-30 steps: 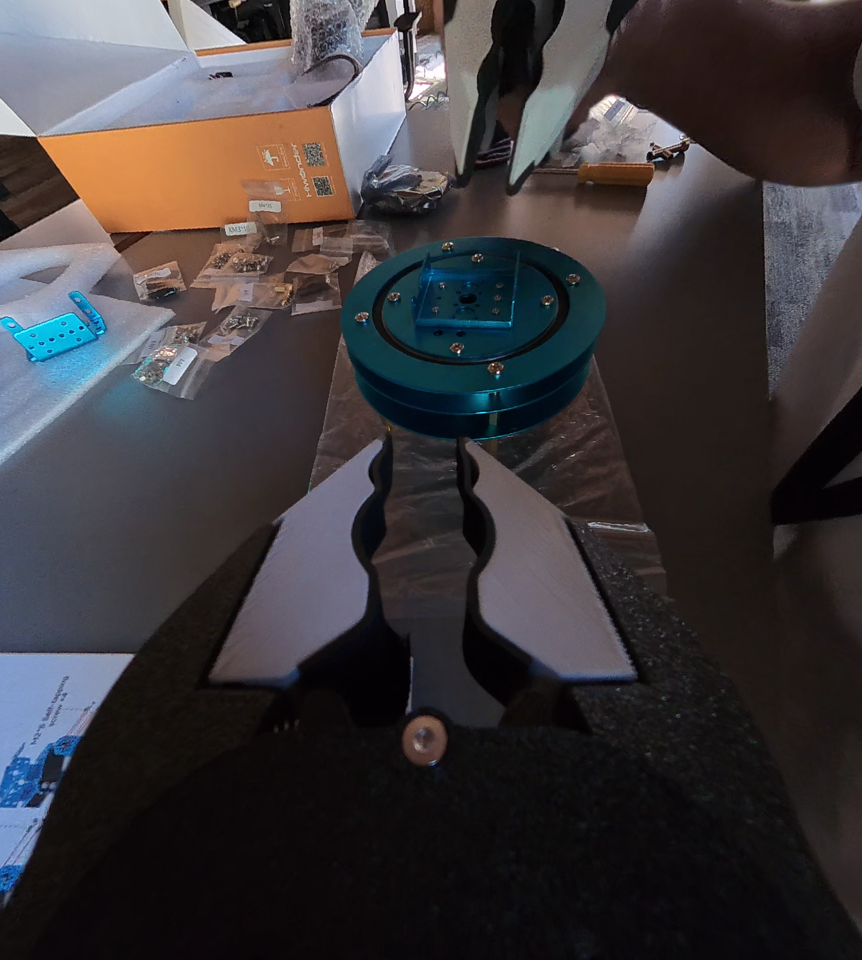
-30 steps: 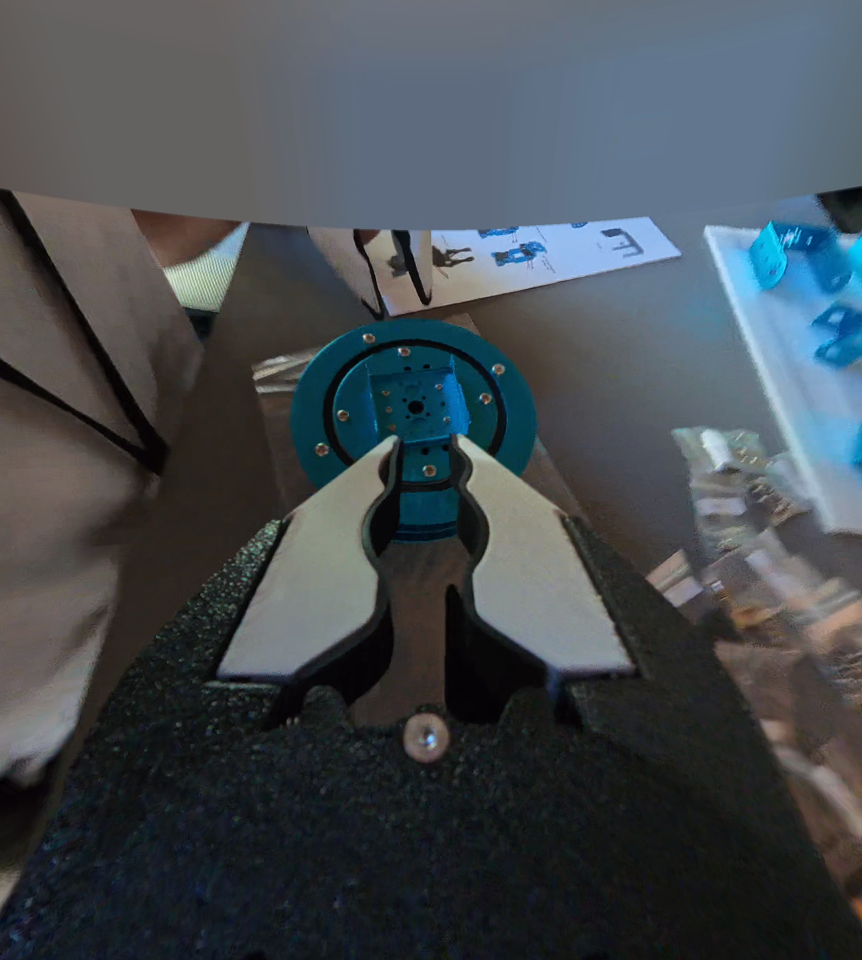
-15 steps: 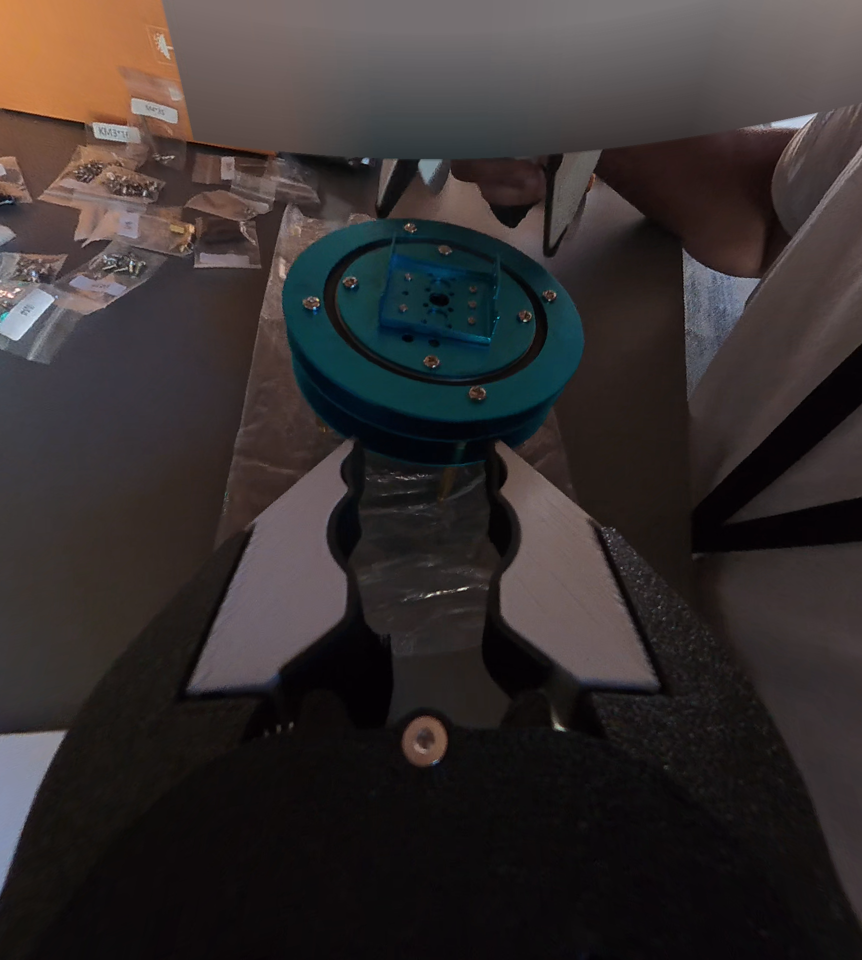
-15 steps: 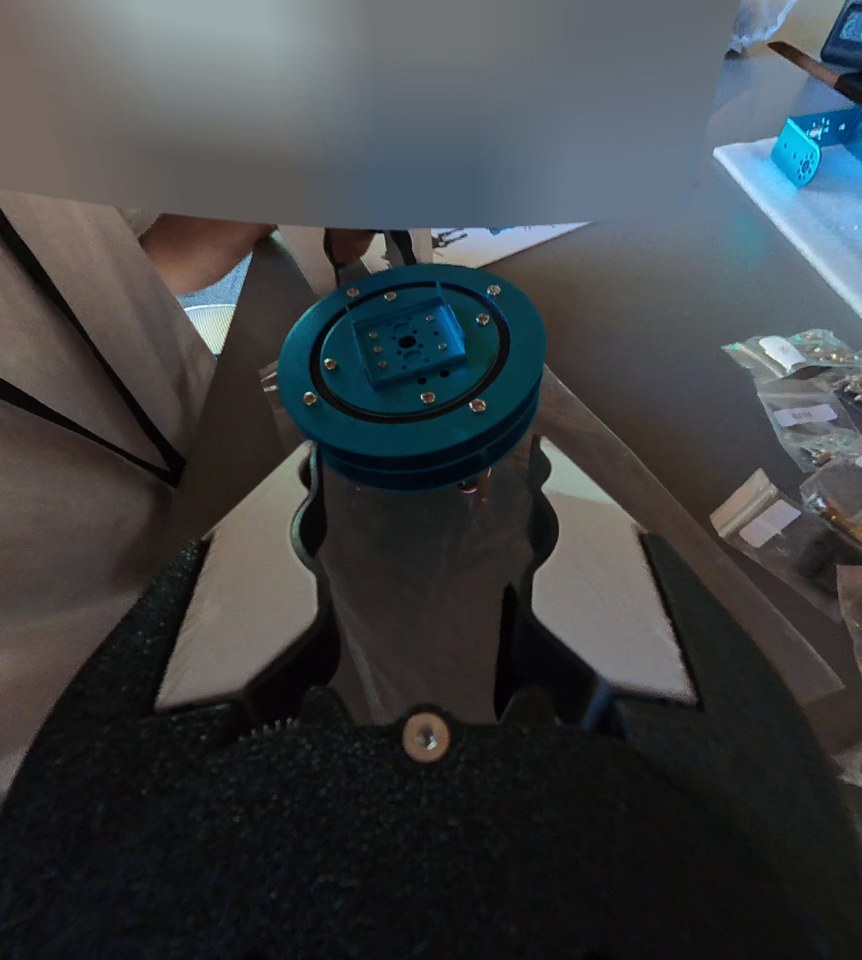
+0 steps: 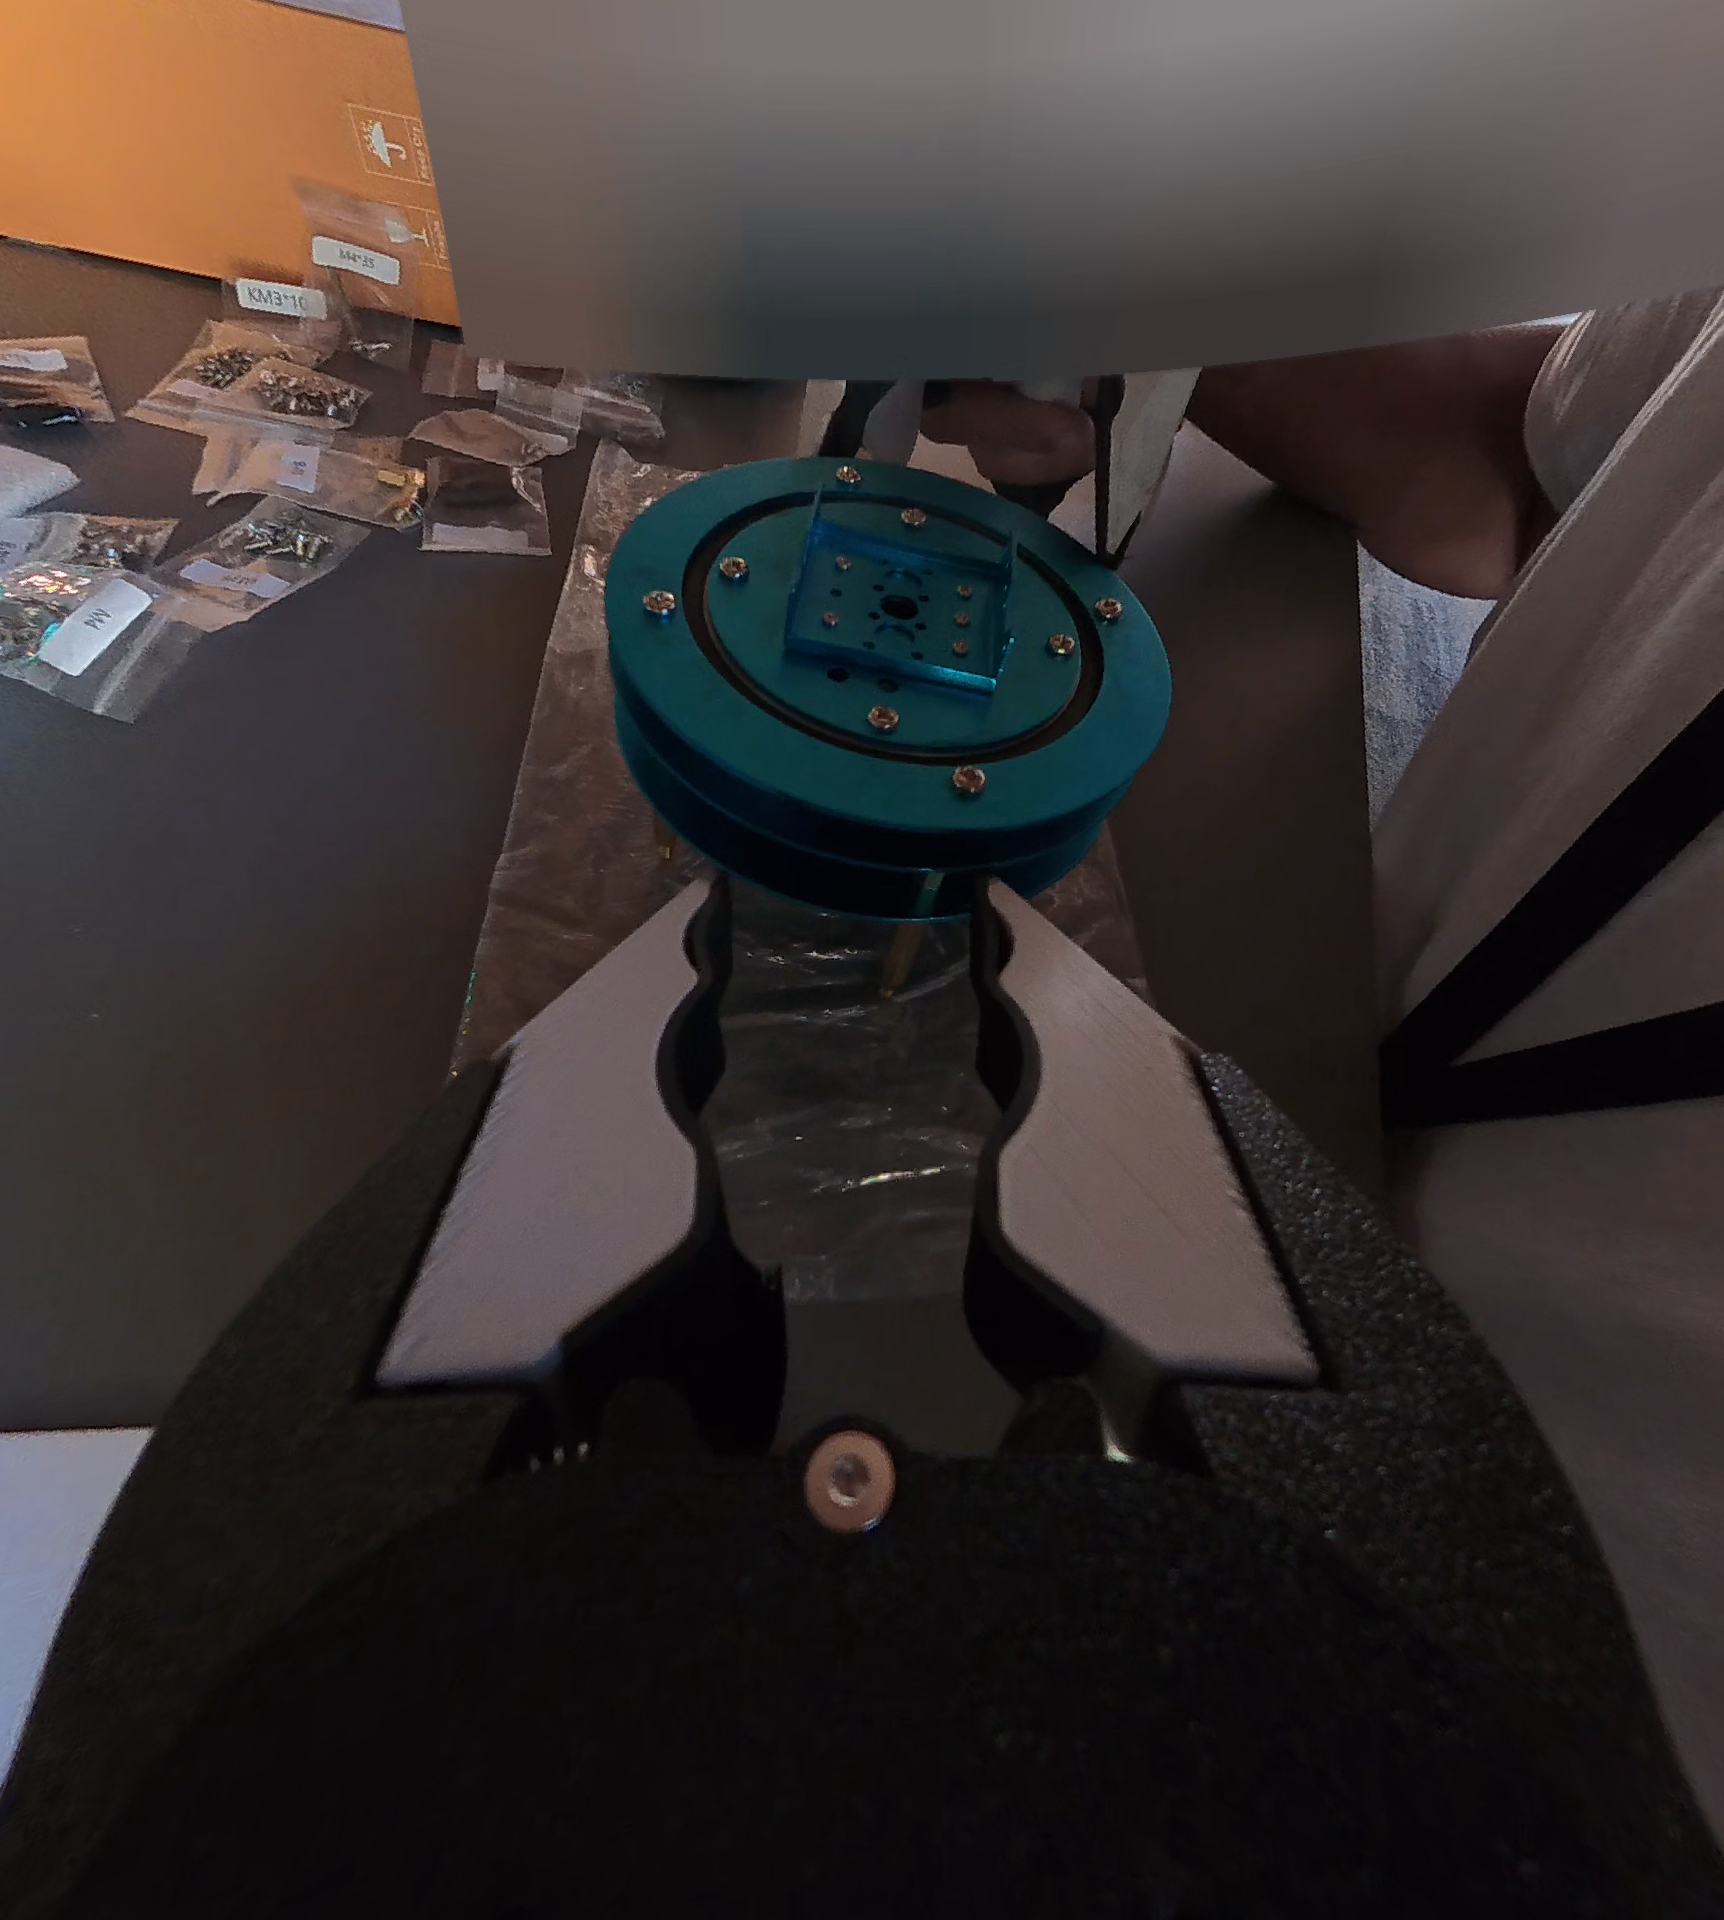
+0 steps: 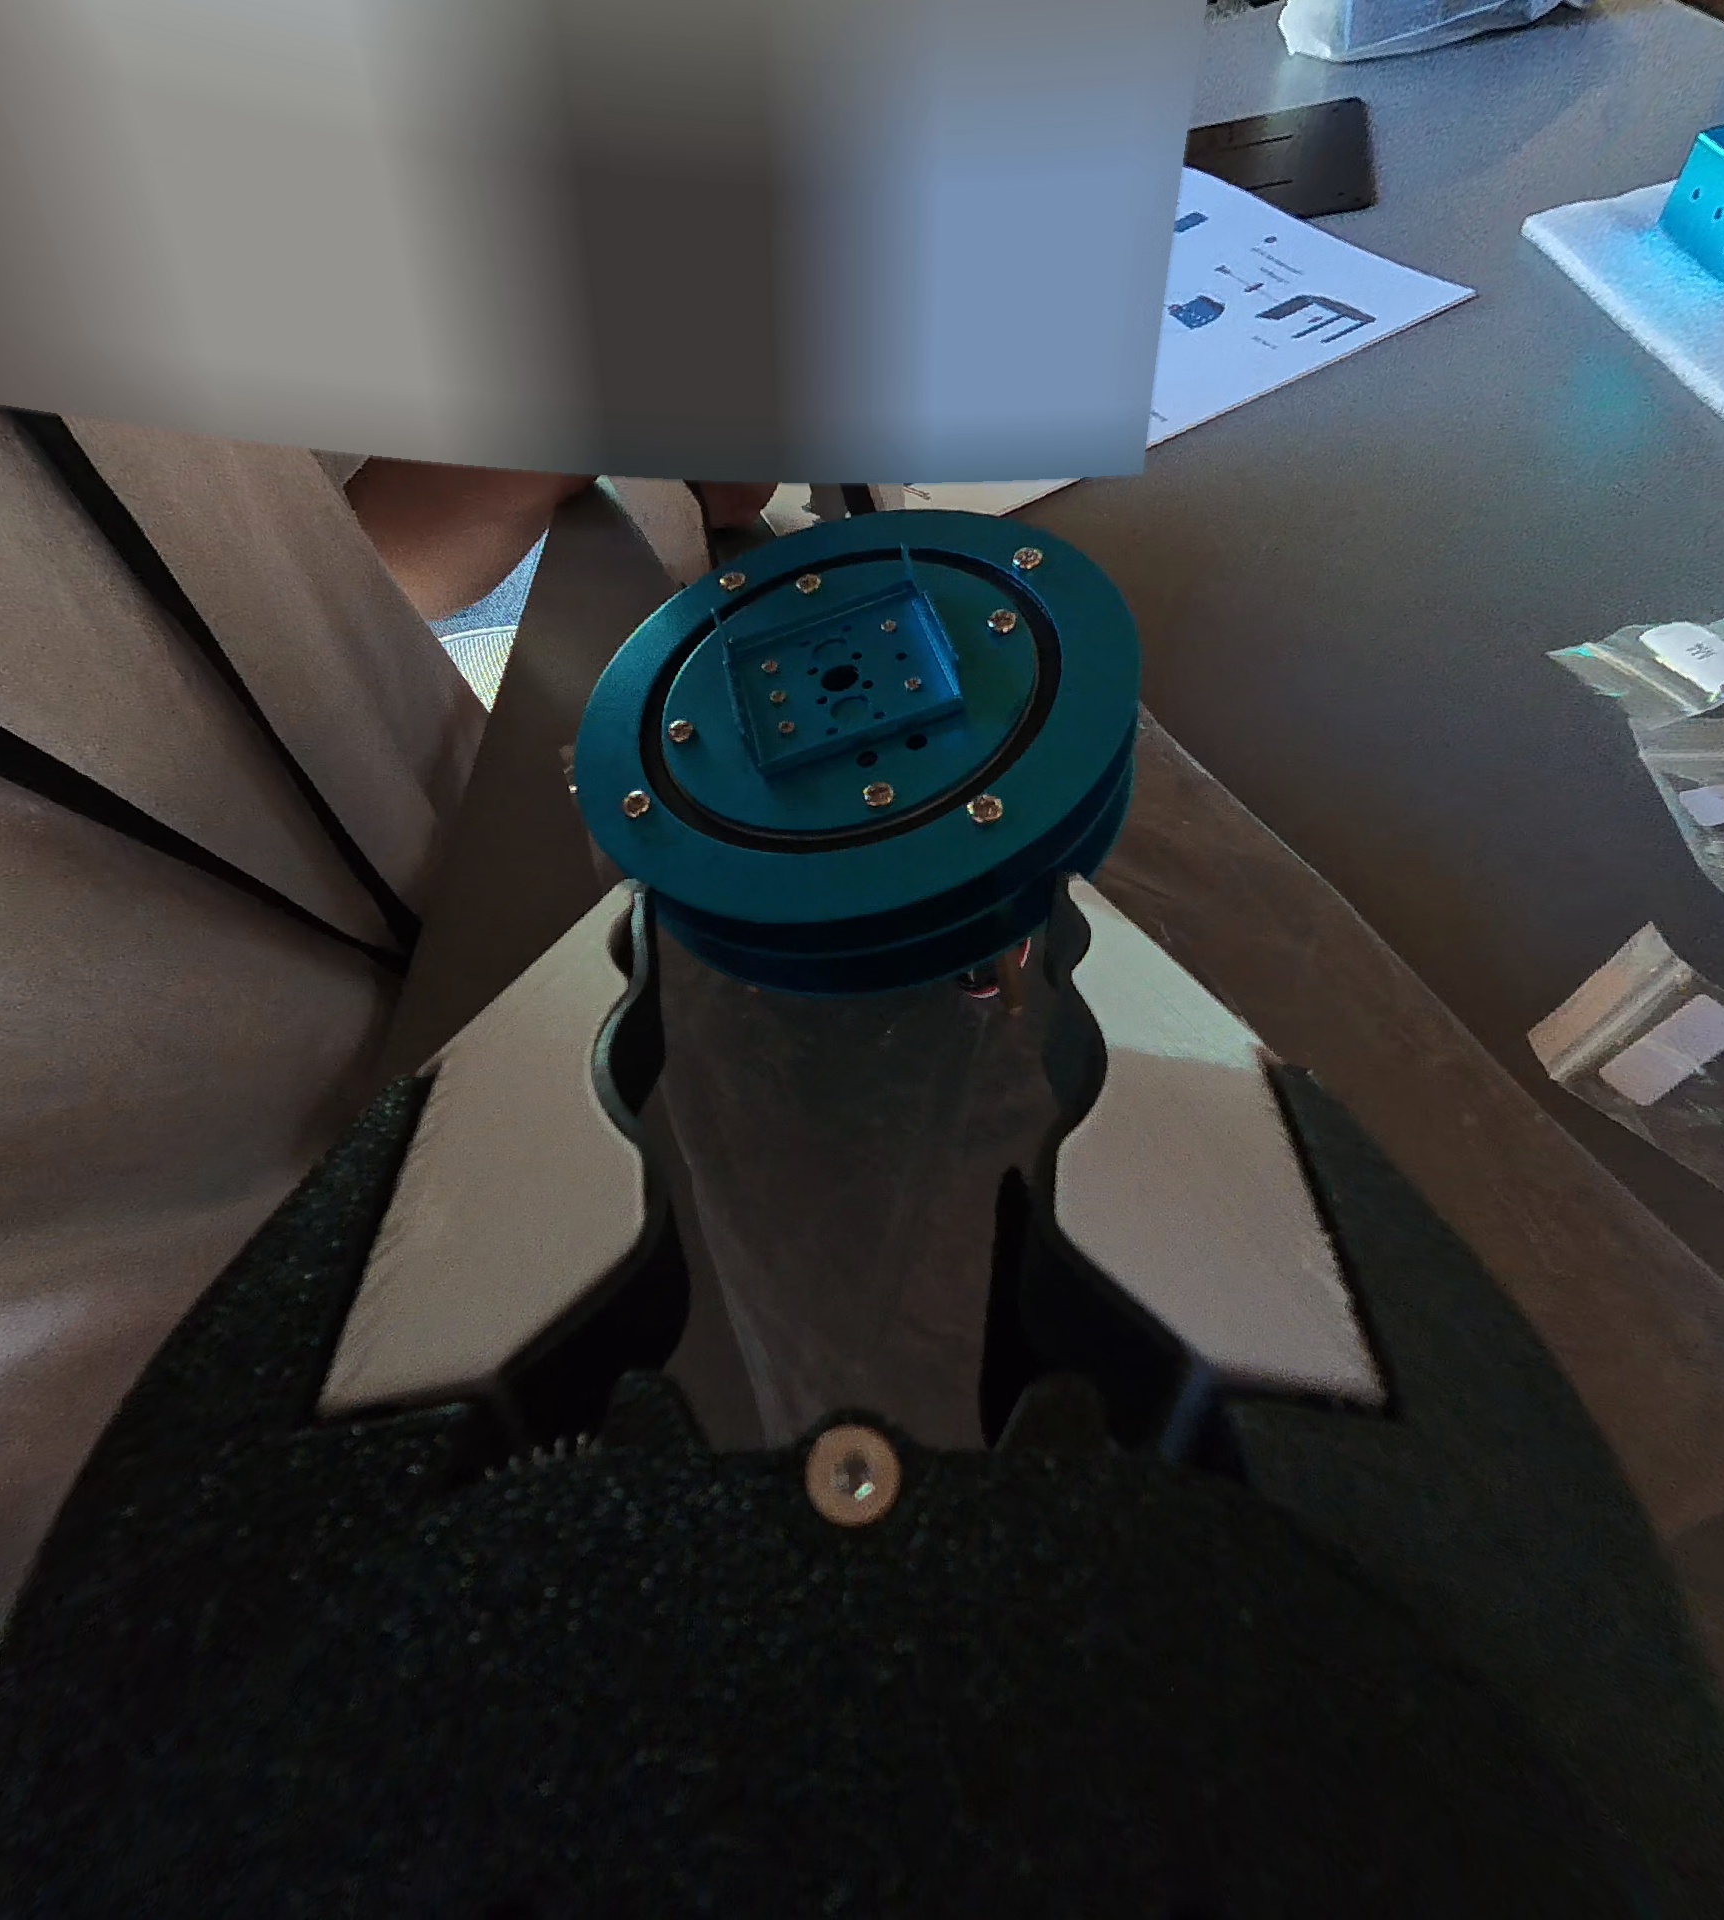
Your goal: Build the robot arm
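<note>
The teal round turntable base [image 5: 889, 707] stood on a clear plastic bag [image 5: 837, 1101] on the dark surface [image 5: 214, 987]. The left tongs [image 5: 850, 904] and right tongs [image 6: 853, 894] faced it from opposite sides — both spread open, tips at its lower rim, contact unclear. Small hardware bags [image 5: 245, 457] lay beside it.

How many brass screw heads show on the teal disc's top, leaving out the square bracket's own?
8. Four sit spaced around the outer ring of the teal disc, and four around the inner plate inside the black groove. None seems hidden.
</note>
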{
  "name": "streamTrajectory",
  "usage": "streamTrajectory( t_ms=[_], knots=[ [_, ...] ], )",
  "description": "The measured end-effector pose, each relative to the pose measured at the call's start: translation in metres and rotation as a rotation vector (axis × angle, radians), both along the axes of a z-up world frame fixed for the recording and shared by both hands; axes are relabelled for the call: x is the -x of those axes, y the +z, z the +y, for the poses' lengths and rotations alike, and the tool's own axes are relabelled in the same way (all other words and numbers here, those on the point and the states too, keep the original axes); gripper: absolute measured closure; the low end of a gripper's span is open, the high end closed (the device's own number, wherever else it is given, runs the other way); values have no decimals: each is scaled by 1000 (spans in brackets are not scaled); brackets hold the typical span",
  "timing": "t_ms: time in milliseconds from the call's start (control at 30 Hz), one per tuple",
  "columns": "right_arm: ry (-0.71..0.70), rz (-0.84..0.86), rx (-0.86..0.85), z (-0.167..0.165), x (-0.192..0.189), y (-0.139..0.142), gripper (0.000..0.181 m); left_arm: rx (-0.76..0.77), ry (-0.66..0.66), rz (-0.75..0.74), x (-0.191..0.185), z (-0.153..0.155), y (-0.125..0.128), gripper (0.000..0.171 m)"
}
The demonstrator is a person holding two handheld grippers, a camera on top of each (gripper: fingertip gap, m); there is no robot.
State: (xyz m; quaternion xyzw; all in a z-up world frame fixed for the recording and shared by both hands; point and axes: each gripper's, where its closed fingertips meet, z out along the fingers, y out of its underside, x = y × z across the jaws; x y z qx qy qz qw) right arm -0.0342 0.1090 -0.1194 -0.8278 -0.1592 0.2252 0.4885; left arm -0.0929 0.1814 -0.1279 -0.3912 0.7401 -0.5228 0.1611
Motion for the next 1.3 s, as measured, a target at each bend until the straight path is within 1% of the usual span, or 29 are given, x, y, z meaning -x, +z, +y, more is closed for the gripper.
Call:
streamTrajectory(
  t_ms=[233, 500, 567, 600, 633, 700, 867, 1000, 1133, 1300],
  knots=[
    [-1, -7, -4, 0, -1, 2, 109, -1, 0, 0, 2, 1, 0, 127],
    [-11, -24, -14, -1, -6, 4, 114, -16, 2, -5, 2, 1, -1, 127],
    [-35, -30, -23, -2, -13, 6, 117, -21, 5, -10, 2, 2, -1, 127],
    [-56, -33, -32, -2, -19, 8, 125, -23, 11, -13, 2, 3, 0, 127],
    [-74, -31, -42, -2, -25, 10, 128, -24, 19, -16, 2, 4, 1, 127],
    [-99, 3, -61, -4, -35, 16, 129, -13, 50, -35, 3, 9, 5, 127],
    [-186, 24, -113, -3, -63, 28, 137, 72, 197, -115, 26, 32, 23, 128],
    [-280, -15, -102, 1, -89, 20, 142, 159, 354, -215, 61, 65, 44, 131],
    [-331, 37, -117, 9, -93, 25, 148, 207, 501, -288, 103, 103, 53, 132],
    [-386, 57, -143, 17, -86, 35, 150, 262, 588, -351, 146, 136, 58, 133]
  ],
)
